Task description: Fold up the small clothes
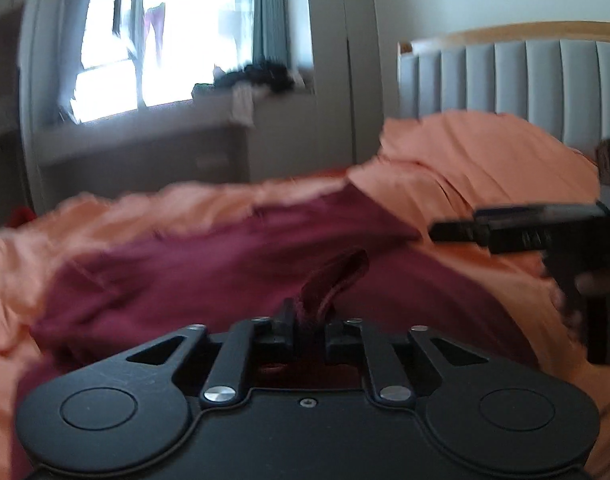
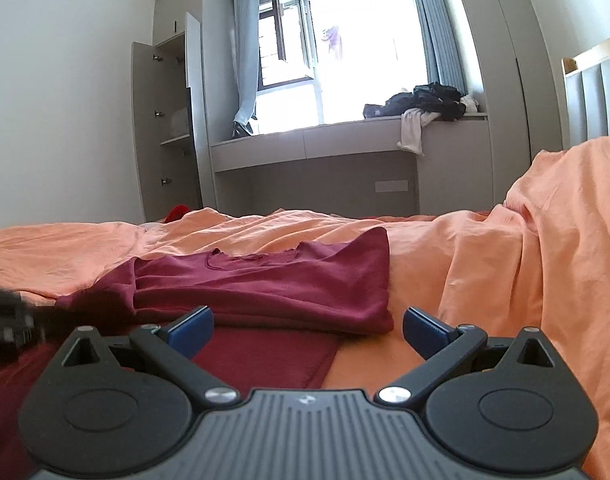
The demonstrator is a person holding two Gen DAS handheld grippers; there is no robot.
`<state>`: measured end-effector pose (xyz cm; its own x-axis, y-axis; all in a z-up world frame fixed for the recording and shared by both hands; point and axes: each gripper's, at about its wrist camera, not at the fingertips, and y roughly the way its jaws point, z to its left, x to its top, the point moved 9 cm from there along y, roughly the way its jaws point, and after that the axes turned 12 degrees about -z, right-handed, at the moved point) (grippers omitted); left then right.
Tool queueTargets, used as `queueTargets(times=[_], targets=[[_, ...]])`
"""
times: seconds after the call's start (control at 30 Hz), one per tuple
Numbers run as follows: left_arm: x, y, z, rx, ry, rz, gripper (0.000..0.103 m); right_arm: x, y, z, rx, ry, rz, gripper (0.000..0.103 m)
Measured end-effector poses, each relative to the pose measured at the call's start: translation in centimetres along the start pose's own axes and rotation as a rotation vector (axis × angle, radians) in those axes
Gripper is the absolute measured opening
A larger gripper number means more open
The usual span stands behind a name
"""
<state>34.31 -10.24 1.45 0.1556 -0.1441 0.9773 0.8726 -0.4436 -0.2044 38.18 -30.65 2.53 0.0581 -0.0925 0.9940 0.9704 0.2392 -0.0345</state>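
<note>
- The left gripper [image 1: 309,330] has its jaws pinched shut on a bunched fold of the maroon shirt [image 1: 209,264], and the cloth rises from the jaws in a little twisted peak. My guess is that it holds an edge or a sleeve in order to carry it over the body of the garment.
- The right gripper [image 2: 307,330] sits low over the bed with its jaws spread wide and nothing between them. The blue pads [image 2: 193,330] sit either side of the shirt's near edge, which looks to me like a readiness to pin or take that edge.
- The shirt lies on the orange bedsheet [image 2: 485,264], roughly mid-bed, with the window seat beyond it.
- In the right wrist view the shirt [image 2: 265,284] is already partly folded: an upper layer with the neckline showing lies over a flatter layer beneath, its edges fairly square.
- The fabric looks soft and thin, creased, and likely to slump if lifted by one corner.
- The left wrist view is blurred, so finer detail of the grip is unclear.
</note>
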Motion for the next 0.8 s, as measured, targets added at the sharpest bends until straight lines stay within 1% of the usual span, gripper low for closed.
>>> queueTargets(times=[0.03, 0.07, 0.1, 0.13, 0.17, 0.2, 0.3, 0.37, 0.43, 0.5, 0.53, 0.6, 0.67, 0.7, 0.73, 0.77, 0.8], targets=[[-0.5, 0.0, 0.4, -0.018, -0.021, 0.028, 0.032, -0.1, 0.0, 0.2, 0.005, -0.002, 0.001, 0.103], [-0.6, -0.5, 0.8, -0.033, -0.034, 0.042, 0.047, -0.2, 0.1, 0.3, 0.013, -0.005, 0.003, 0.103], [-0.6, -1.0, 1.3, -0.044, -0.043, 0.047, 0.054, -0.3, 0.2, 0.5, 0.022, -0.006, 0.004, 0.103], [-0.5, -1.8, 1.9, -0.043, -0.048, 0.042, 0.067, -0.3, 0.2, 0.7, 0.029, -0.006, 0.004, 0.103], [-0.2, -2.3, 2.5, -0.030, -0.051, 0.037, 0.075, -0.3, 0.3, 0.9, 0.037, -0.007, 0.003, 0.103], [0.2, -2.9, 3.0, -0.013, -0.055, 0.033, 0.076, -0.3, 0.3, 1.2, 0.046, -0.008, 0.002, 0.103], [1.3, -4.0, 6.1, 0.056, -0.111, 0.028, 0.077, -0.4, 0.3, 2.0, 0.080, -0.011, -0.008, 0.103], [2.0, -4.4, 9.6, 0.142, -0.166, 0.020, 0.081, -0.3, 0.3, 2.7, 0.111, -0.011, -0.011, 0.103], [2.3, -4.2, 13.8, 0.239, -0.257, 0.010, 0.084, -0.4, 0.2, 3.6, 0.158, -0.006, -0.012, 0.103], [2.2, -4.0, 17.7, 0.349, -0.326, 0.020, 0.083, -0.4, 0.2, 4.4, 0.192, -0.007, -0.019, 0.103], [1.9, -3.6, 19.7, 0.407, -0.354, 0.031, 0.081, -0.4, 0.2, 4.9, 0.212, -0.007, -0.019, 0.103], [1.5, -2.4, 23.4, 0.479, -0.412, 0.056, 0.077, -0.3, 0.4, 5.8, 0.248, -0.012, -0.023, 0.102], [0.7, -1.4, 26.8, 0.526, -0.503, 0.080, 0.068, -0.2, 0.8, 6.8, 0.275, -0.016, -0.017, 0.097], [0.2, -0.9, 28.0, 0.536, -0.550, 0.089, 0.065, -0.2, 1.0, 7.2, 0.287, -0.017, -0.012, 0.093], [-0.4, -0.3, 29.2, 0.544, -0.603, 0.100, 0.059, -0.2, 1.3, 7.7, 0.297, -0.017, -0.005, 0.088], [-1.0, 0.3, 30.1, 0.548, -0.642, 0.114, 0.052, -0.3, 1.5, 8.1, 0.305, -0.019, 0.001, 0.085], [-1.6, 0.8, 30.9, 0.555, -0.672, 0.134, 0.048, -0.5, 1.7, 8.5, 0.312, -0.020, 0.007, 0.081]])
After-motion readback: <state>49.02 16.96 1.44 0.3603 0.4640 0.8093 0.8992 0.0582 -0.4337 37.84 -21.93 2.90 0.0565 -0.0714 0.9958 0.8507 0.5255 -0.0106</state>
